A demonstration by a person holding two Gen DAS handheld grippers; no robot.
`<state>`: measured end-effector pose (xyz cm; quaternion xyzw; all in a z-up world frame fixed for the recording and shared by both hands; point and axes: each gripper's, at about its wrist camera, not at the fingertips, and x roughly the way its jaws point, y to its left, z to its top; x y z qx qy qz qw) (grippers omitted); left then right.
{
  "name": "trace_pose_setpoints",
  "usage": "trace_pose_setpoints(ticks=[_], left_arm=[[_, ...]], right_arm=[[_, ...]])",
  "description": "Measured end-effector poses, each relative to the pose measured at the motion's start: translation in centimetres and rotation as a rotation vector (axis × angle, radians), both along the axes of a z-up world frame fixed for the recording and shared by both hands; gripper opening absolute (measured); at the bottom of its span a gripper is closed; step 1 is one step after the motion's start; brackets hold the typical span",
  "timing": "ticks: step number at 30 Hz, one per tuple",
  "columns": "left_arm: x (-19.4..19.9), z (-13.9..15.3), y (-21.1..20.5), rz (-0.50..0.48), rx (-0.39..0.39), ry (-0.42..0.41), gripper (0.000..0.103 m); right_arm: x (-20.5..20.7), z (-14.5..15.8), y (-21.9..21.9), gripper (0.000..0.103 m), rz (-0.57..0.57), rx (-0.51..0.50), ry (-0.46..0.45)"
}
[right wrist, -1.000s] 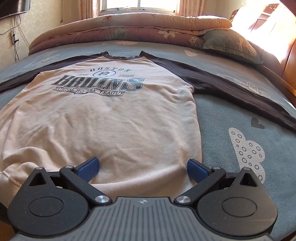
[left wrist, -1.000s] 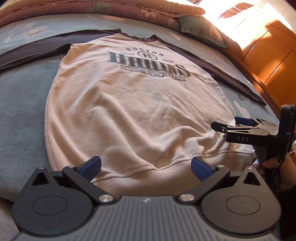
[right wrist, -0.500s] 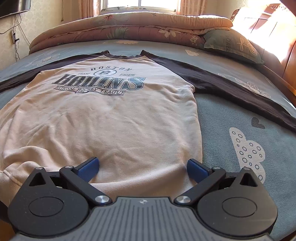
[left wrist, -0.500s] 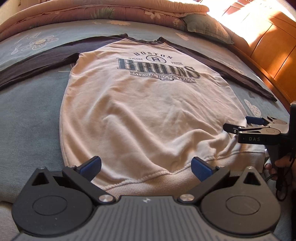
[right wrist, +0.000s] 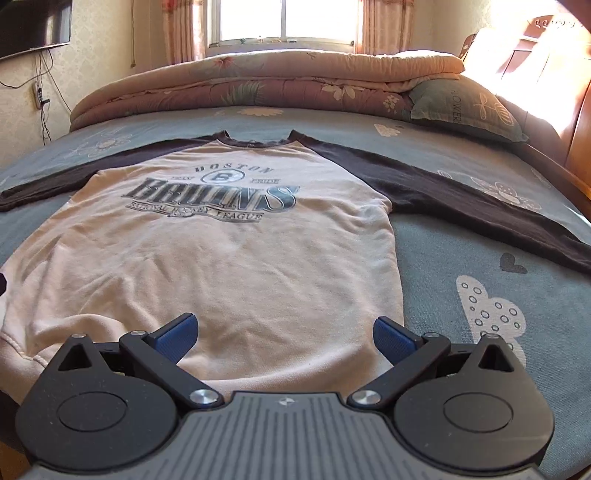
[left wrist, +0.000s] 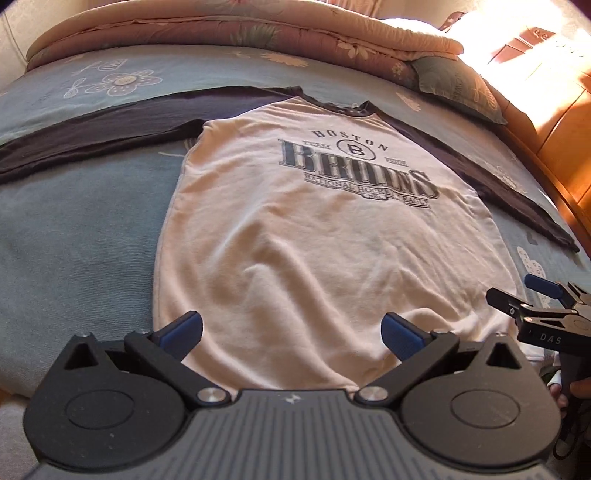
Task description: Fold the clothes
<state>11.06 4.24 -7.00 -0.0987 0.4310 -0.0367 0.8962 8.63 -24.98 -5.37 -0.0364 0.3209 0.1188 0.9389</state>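
Sweatshirt (left wrist: 332, 258) lies flat, print side up, on our blue bedsheet (left wrist: 74, 240), cream body toward us, both dark sleeves (right wrist: 461, 199) spread out to the sides, hem nearest the grippers. No fold shows anywhere in it; whether it waits for folding or has been opened out again, we cannot say.

Handling, as we judge it: soft, thick knit, light enough to lift by two corners, limp so it will sag and drag between holds. The ribbed hem looks the firmest edge; we would pinch there at the corners, or at a cuff and shoulder seam for a sleeve. The sheet may ruck under it.

Left gripper (left wrist: 291, 332) hangs over the hem with its fingers spread wide, nothing between them. Right gripper (right wrist: 284, 332) likewise gapes, empty, above the hem's right part.

Left view alone shows the right gripper from the side, low by the right hem corner, a bit of hand under it, and the far end of the left sleeve. Right view alone shows the window (right wrist: 284, 18), the wall screen (right wrist: 33, 26), the whole pillow (right wrist: 469, 107) and the rolled quilt (right wrist: 258, 88) beyond the collar.
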Motion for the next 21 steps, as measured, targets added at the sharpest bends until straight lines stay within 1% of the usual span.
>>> trace_pose_setpoints(ticks=[2,4,5,9,10,17,21], left_arm=[[0.4,-0.5,-1.3,-0.033,0.004,0.005,0.102],[0.6,-1.6,-2.2,-0.050,0.032,0.043,0.102],[0.7,-2.1,-2.6,-0.058,0.047,0.063,0.102],[-0.1,-3.3,-2.7,-0.077,0.062,0.058,0.102],[-0.2,-3.3,-2.8,-0.081,0.067,0.057,0.102],[-0.7,-3.3,-3.1,-0.109,0.104,0.049,0.102],[-0.7,-3.4,-3.4,-0.129,0.131,0.061,0.102]], right_arm=[[-0.6,0.6,0.3,0.103,0.047,0.034,-0.022],[-0.8,0.4,1.1,0.103,0.102,0.043,-0.002],[-0.9,0.1,1.7,0.103,0.122,0.024,0.018],[-0.7,-1.9,3.6,0.103,0.172,-0.070,0.115],[-0.8,-2.0,3.7,0.103,0.169,-0.074,0.103],[-0.7,-2.1,3.4,0.103,0.145,-0.053,0.112],[-0.8,-2.1,3.3,0.103,0.142,-0.049,0.112]])
